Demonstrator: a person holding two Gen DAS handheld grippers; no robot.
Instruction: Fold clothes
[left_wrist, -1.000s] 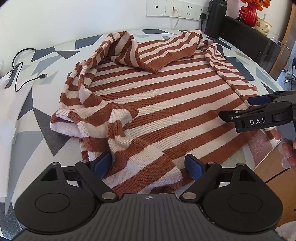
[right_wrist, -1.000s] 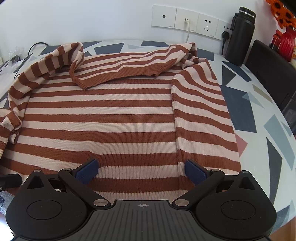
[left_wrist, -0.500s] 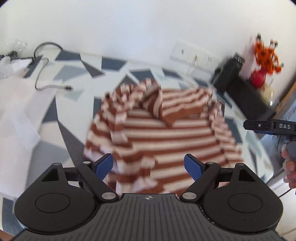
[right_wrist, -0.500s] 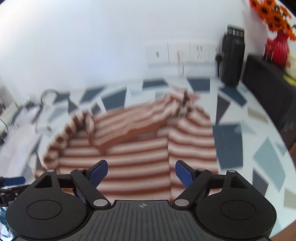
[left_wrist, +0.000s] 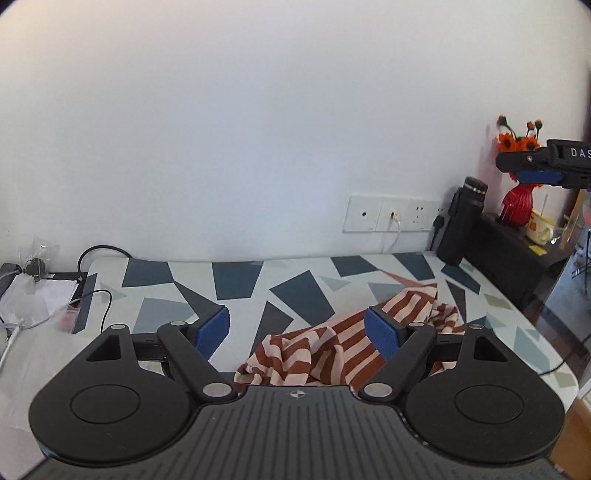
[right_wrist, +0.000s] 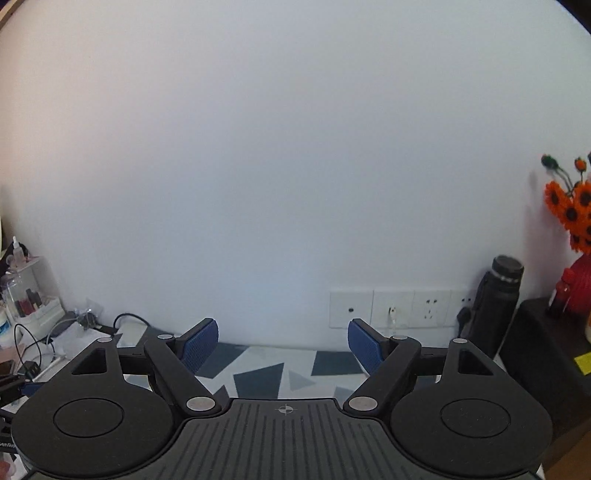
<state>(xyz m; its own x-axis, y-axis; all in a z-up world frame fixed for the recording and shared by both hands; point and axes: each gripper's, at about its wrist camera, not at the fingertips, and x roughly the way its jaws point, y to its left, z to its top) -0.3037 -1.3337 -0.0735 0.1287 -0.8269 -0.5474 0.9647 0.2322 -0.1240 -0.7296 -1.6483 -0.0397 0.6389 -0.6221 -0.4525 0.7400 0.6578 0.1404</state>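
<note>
lifting clear of the sweater (left_wrist: 343, 354)
both grippers, left (left_wrist: 297, 330) and right (right_wrist: 282, 345), have risen off the table (left_wrist: 295, 284); jaws closing on nothing, fold unfinished.

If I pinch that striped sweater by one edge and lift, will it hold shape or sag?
Likely sag: the striped sweater lies crumpled in soft folds on the table. Its ribbed knit should give grip, probably not slippery. Loose parts will likely trail and drag.

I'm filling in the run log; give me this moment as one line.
task: fold clothes | striped sweater: crumpled on table | left gripper: jaws closing, empty | right gripper: jaws closing, empty
</note>
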